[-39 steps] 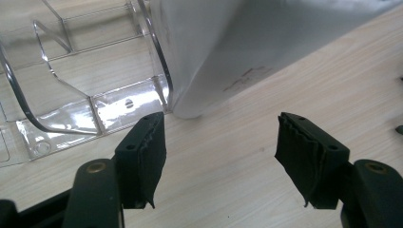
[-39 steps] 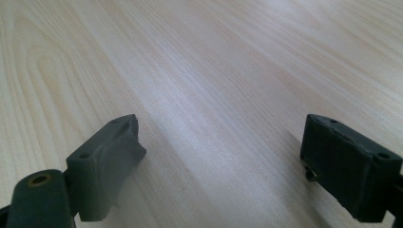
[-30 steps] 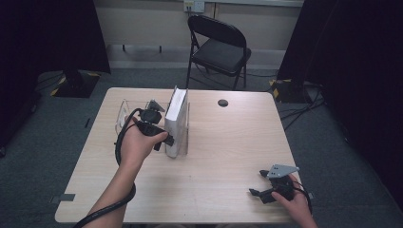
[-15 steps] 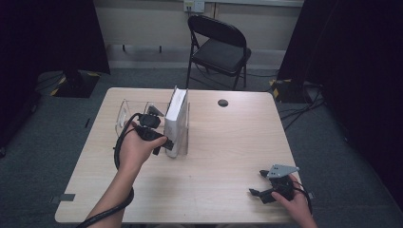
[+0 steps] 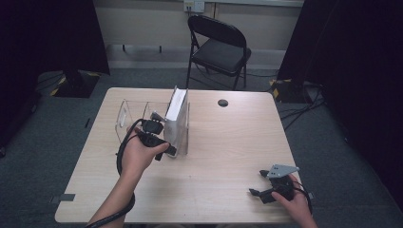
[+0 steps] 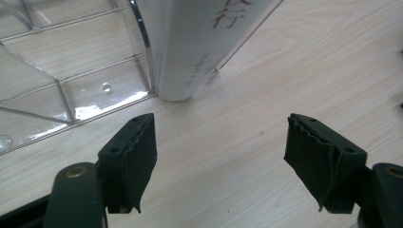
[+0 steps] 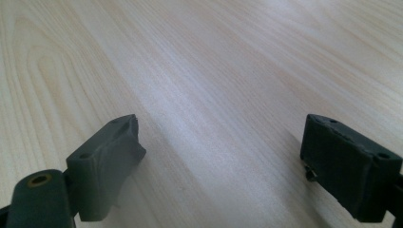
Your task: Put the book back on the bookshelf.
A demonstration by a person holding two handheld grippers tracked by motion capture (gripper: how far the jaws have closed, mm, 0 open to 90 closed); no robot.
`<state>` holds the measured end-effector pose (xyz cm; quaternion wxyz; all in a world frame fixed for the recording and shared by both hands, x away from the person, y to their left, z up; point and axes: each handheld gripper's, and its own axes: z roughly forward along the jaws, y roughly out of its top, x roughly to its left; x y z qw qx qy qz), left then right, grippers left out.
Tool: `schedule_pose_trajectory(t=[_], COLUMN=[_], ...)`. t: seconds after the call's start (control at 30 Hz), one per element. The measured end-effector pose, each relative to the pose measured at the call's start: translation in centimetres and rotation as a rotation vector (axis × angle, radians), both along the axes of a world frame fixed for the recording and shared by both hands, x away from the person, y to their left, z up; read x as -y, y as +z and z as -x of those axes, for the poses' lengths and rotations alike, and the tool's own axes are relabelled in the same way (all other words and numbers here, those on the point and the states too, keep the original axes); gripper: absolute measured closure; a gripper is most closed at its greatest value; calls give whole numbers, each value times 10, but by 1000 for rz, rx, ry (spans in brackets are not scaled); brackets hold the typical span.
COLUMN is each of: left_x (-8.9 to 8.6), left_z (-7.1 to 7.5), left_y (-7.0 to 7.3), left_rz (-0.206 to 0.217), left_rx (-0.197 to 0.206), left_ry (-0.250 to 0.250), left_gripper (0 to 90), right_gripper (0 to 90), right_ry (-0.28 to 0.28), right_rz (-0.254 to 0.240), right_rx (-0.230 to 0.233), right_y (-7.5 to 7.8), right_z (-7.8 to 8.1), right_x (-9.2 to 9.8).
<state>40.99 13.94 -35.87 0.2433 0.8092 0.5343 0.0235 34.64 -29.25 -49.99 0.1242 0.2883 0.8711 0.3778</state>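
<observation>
A white book [image 5: 176, 117] stands upright in the right end of a clear plastic rack [image 5: 127, 114] on the left half of the wooden table [image 5: 223, 142]. My left gripper [image 5: 167, 148] is at the rack's near end, just in front of the book's lower corner. In the left gripper view the jaws stand wide apart with bare table between them, the book [image 6: 204, 38] a little ahead and the rack [image 6: 71, 80] to its left. My right gripper [image 5: 256, 183] rests near the table's front right corner, and its jaws also stand wide apart over bare wood [image 7: 218, 95].
A small black round object [image 5: 222, 102] lies near the table's far edge. A black folding chair [image 5: 216, 45] stands behind the table. Cables [image 5: 294, 109] run over the floor at the right.
My left hand and gripper have drawn slightly toward the table's front, away from the book. The right gripper has stayed put.
</observation>
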Motion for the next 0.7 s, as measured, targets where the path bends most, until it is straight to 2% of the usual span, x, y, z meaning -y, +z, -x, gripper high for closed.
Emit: schedule_pose_trajectory(t=[0.13,0.7], left_x=[2,12], left_z=[2,11], left_y=[-4,-22], left_rz=[3,21], left_rx=[0,-2], left_ry=[-21,-56], left_gripper=[258,259], right_gripper=[119,119], right_ry=[0,0], right_rz=[0,0], right_rx=[0,0], right_y=[0,0], right_z=[0,0], right_x=[0,0])
